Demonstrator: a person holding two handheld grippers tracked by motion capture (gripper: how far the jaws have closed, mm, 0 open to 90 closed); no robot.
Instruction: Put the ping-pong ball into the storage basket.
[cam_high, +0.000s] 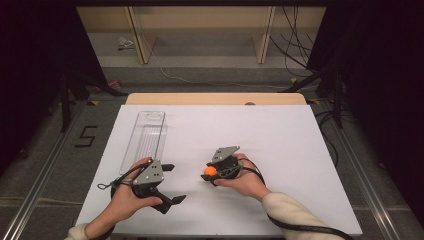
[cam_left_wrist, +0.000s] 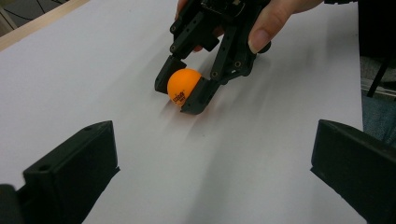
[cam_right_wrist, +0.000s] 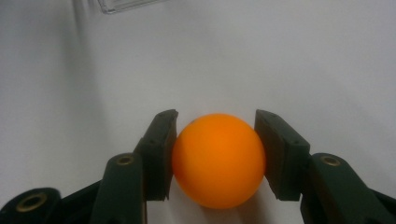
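White tabletop (cam_high: 280, 145), wood edge at far side. Clear plastic tray (cam_high: 145, 135) lies lengthwise at far left, just beyond the left hand. Left claw (cam_high: 172, 182) sits low at near left, jaws wide apart, nothing between them. Right claw (cam_high: 209, 172) near center, clamped on 1 orange ball (cam_high: 210, 171); pads press both sides of the ball, which rests on the tabletop, well apart from the tray.
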